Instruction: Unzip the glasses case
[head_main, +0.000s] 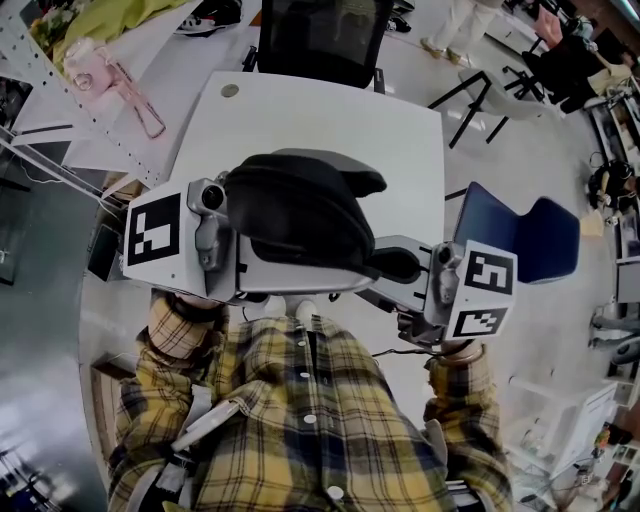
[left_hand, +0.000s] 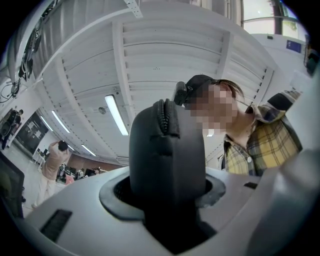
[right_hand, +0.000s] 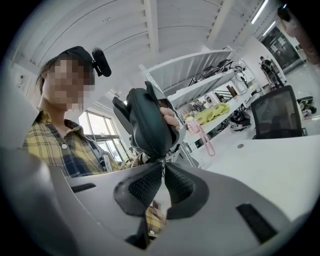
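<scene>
we've got the case up off the table near our chest, left gripper clamped on its body, right gripper pinched shut on the zip pull. best bet is a firm left hold while the right follows the zip's curve, no yanking. both forearms are tucked in, with the grippers facing each other.

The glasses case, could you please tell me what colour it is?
The glasses case is black, clearest in the head view.
</scene>
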